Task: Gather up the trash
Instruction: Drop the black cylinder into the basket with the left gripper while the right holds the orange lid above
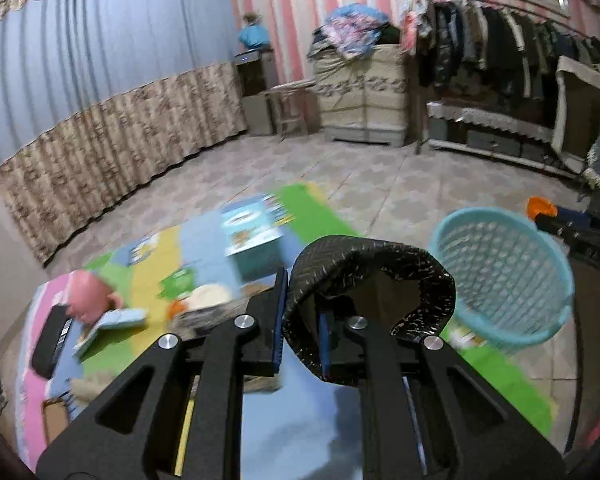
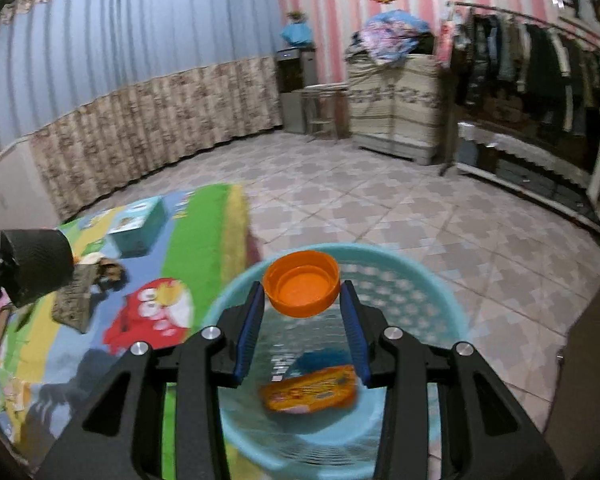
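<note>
My left gripper (image 1: 302,322) is shut on the rim of a black patterned paper cup (image 1: 370,276), held above the play mat, left of the light blue mesh basket (image 1: 508,276). The cup also shows at the left edge of the right wrist view (image 2: 36,266). My right gripper (image 2: 303,300) is shut on an orange plastic lid (image 2: 302,282), held directly over the basket (image 2: 432,304). An orange snack wrapper (image 2: 310,388) and something blue lie inside the basket.
The colourful play mat (image 1: 156,256) holds a teal box (image 1: 252,240), a pink cup (image 1: 90,296), a black flat item (image 1: 50,340), a small booklet (image 1: 112,324) and crumpled brown paper (image 2: 88,288). Tiled floor, curtain, drawers and a clothes rack lie beyond.
</note>
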